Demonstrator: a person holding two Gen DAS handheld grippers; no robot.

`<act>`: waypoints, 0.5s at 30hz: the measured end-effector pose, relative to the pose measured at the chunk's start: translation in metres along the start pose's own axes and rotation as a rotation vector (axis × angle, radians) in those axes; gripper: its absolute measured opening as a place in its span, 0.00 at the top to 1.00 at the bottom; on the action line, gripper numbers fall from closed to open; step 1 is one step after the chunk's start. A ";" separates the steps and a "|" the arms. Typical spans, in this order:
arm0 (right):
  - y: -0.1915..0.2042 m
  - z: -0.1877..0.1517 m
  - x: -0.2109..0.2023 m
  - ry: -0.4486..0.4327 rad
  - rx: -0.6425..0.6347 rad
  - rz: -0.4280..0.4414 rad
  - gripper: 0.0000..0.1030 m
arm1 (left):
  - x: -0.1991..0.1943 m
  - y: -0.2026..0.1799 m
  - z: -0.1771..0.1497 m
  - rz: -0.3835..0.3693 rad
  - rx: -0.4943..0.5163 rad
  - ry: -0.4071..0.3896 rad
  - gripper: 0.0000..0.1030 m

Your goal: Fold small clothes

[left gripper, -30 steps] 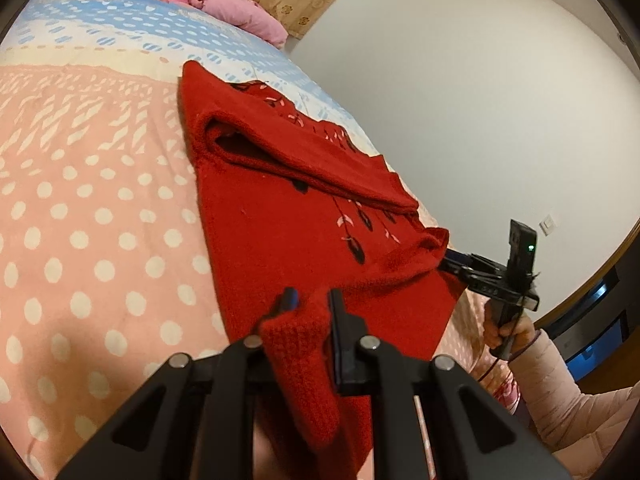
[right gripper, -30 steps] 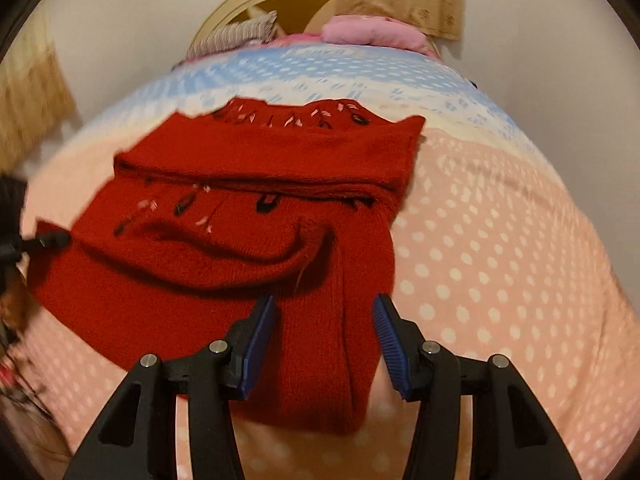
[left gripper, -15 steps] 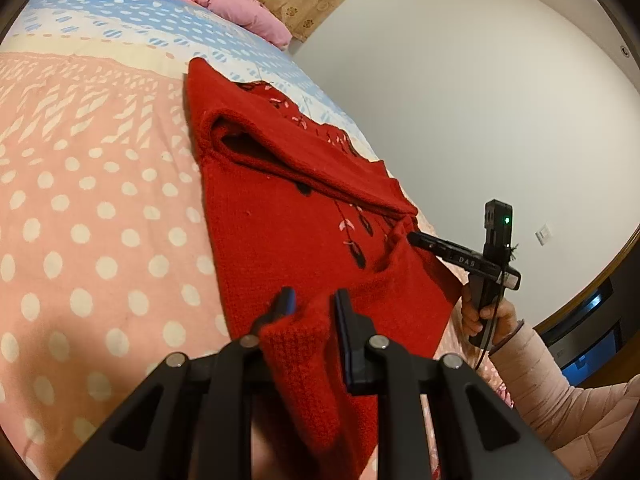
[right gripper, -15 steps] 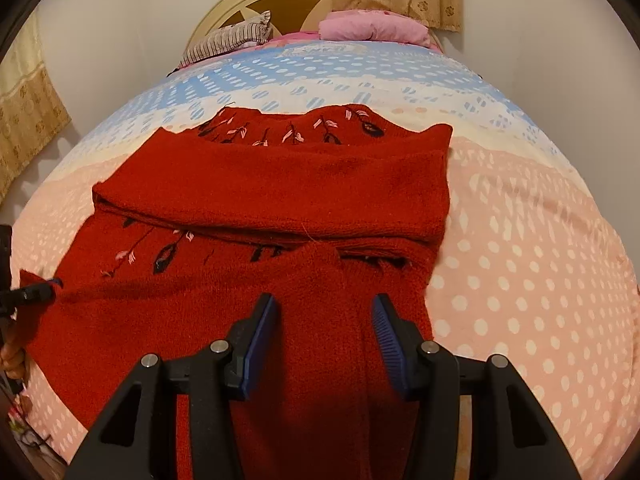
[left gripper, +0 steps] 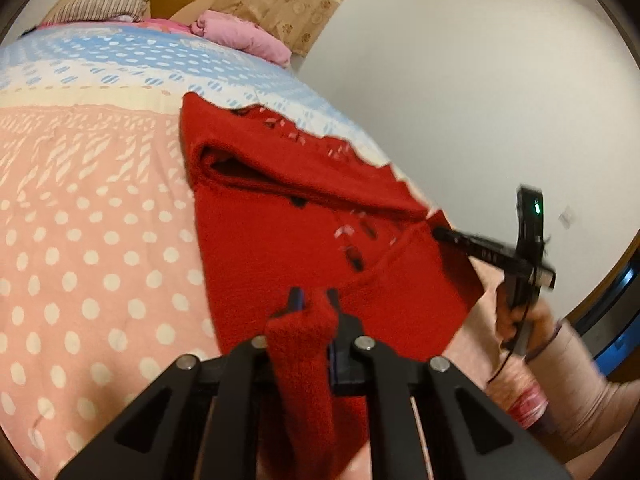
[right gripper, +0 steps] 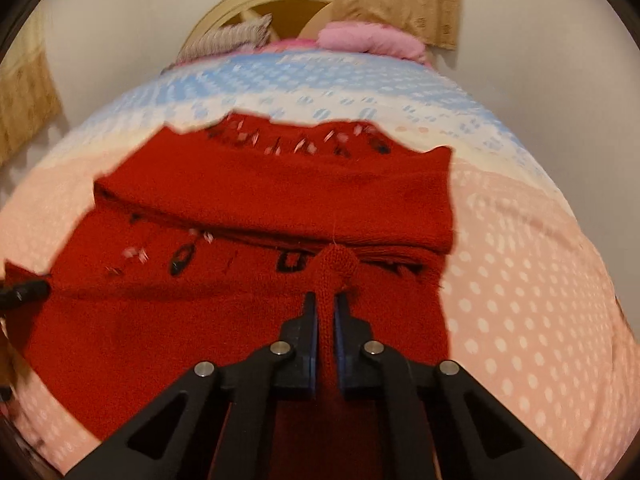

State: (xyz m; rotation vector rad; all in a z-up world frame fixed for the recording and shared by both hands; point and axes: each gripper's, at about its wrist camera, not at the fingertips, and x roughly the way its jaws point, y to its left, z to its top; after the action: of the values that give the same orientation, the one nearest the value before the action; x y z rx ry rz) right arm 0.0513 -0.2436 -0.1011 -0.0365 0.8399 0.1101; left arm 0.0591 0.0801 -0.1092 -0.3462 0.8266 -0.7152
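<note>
A red knitted sweater [left gripper: 280,220] [right gripper: 260,208] with small black and white motifs lies on the bed, its sleeves folded across the chest. My left gripper [left gripper: 314,298] is shut on a bunched piece of the sweater's near hem, which hangs down between the fingers. My right gripper [right gripper: 325,300] is shut on another pinch of the hem, the knit pushed up in a ridge ahead of the tips. In the left wrist view the right gripper [left gripper: 440,234] shows at the sweater's right edge, held by a hand [left gripper: 524,320]. The left gripper's tip [right gripper: 24,292] peeks in at the right wrist view's left edge.
The bed cover [left gripper: 80,260] [right gripper: 540,280] is pink with white dots, blue and white toward the head. A pink pillow [left gripper: 240,36] [right gripper: 368,38] and a striped pillow [left gripper: 100,6] [right gripper: 232,36] lie by the wooden headboard [right gripper: 280,4]. A white wall [left gripper: 480,80] runs along the bed's right side.
The right gripper's jaws, open around the hem before, have shut on the red knit. The left gripper has kept its grip and lifted a little, and its pinch has tightened.
</note>
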 end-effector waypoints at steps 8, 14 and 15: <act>-0.019 0.003 -0.068 -0.148 0.146 -0.022 0.94 | -0.008 -0.016 0.034 0.002 0.033 -0.044 0.91; -0.020 0.021 -0.072 -0.181 0.192 -0.051 0.94 | 0.004 -0.015 0.070 0.025 0.037 -0.060 0.91; -0.020 0.024 -0.070 -0.185 0.196 -0.062 0.94 | 0.007 -0.015 0.076 0.031 0.039 -0.062 0.91</act>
State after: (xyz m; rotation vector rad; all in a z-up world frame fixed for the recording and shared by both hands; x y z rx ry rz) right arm 0.0248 -0.2675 -0.0327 0.1302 0.6612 -0.0269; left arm 0.1143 0.0652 -0.0557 -0.3177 0.7572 -0.6873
